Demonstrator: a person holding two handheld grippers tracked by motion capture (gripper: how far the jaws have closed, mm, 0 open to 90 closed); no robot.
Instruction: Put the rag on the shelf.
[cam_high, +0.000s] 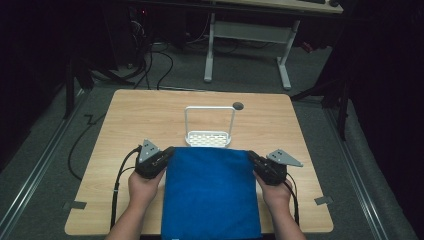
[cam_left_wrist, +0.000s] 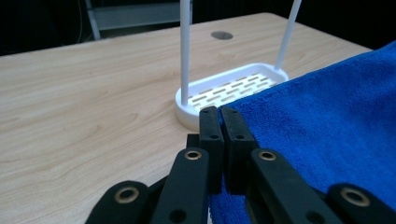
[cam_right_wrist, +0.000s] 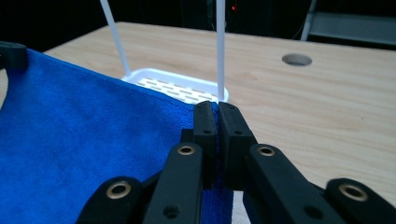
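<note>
Step in hand: while the blue towel (cam_high: 210, 192) is pinched at its two far corners, it is held stretched between the claws, so the carrying or spreading stage is judged to be under way.
Left claw (cam_left_wrist: 219, 112): clenched on the towel's far left corner, the cloth being seen nipped between the two black jaws in the left gripper view.
Right claw (cam_right_wrist: 217, 108): clenched on the far right corner, a sliver of blue being caught between the pressed jaws in the right gripper view.
Towel, place: it is spread over the near half of the counter (cam_high: 150, 115), its near edge hanging past the counter's front edge, its far edge lying just short of the white rack.
White rack (cam_high: 209, 138): a slotted tray with a tall wire hoop is stood upright just beyond the towel's far edge; whether the cloth touches the tray cannot be told.
Hole in the counter (cam_high: 238, 106): a round grommet is seen beyond the rack, well apart from the towel.
Next move, judged: both corners would have to be raised evenly and kept taut, and the hoop cleared, if the towel is to be draped over it.
Risk, judged: the light rack could be tipped by a dragged edge.
</note>
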